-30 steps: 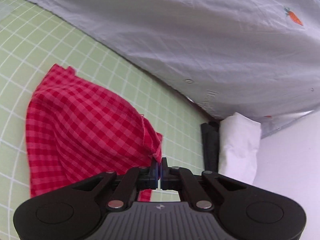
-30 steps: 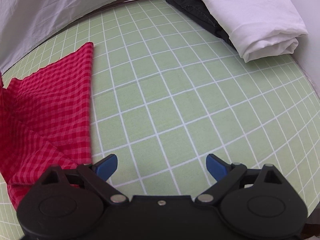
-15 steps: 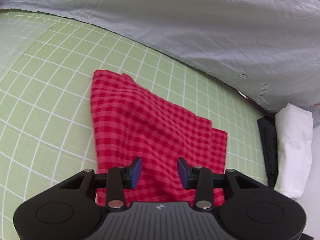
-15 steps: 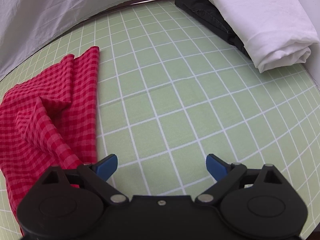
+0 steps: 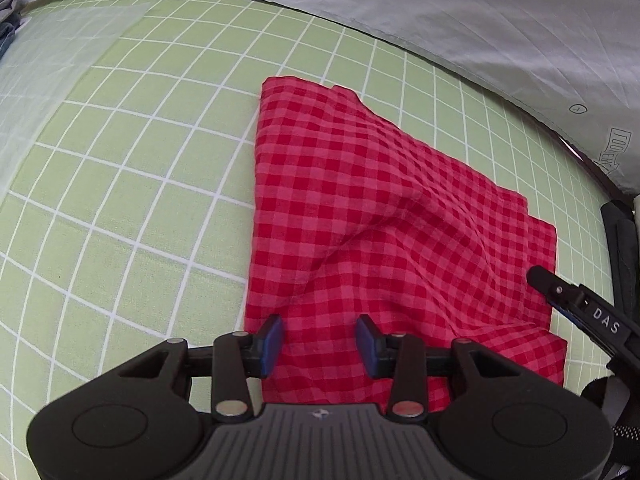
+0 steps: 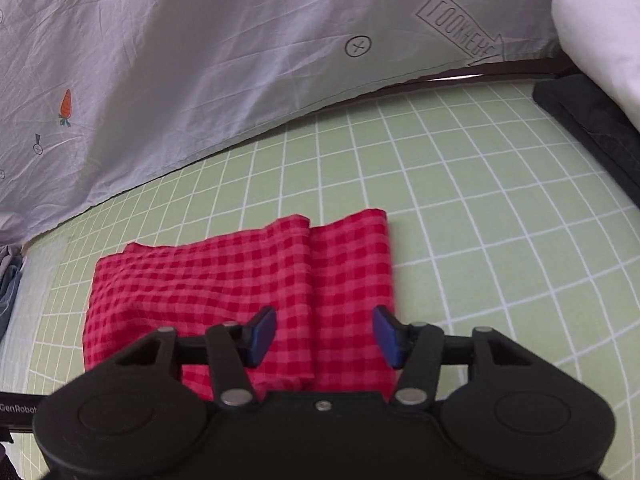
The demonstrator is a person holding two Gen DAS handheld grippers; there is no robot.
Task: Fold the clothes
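Observation:
A red checked cloth (image 5: pixel 384 232) lies folded on the green grid mat (image 5: pixel 140 200), with some wrinkles across its top layer. My left gripper (image 5: pixel 320 344) is open and empty over the cloth's near left edge. In the right wrist view the cloth (image 6: pixel 240 280) lies flat in overlapping layers, and my right gripper (image 6: pixel 324 336) is open and empty above its near right part. The right gripper's finger also shows at the right edge of the left wrist view (image 5: pixel 580 312).
A grey sheet (image 6: pixel 200 60) with small prints hangs behind the mat. A folded white garment (image 6: pixel 600 24) lies on a folded black one (image 6: pixel 592 120) at the mat's far right. A grey-blue cloth (image 6: pixel 8 292) sits at the left edge.
My left gripper opened and let go of the cloth, which dropped flat onto the mat. My right gripper swung left and now sits over the cloth's right part.

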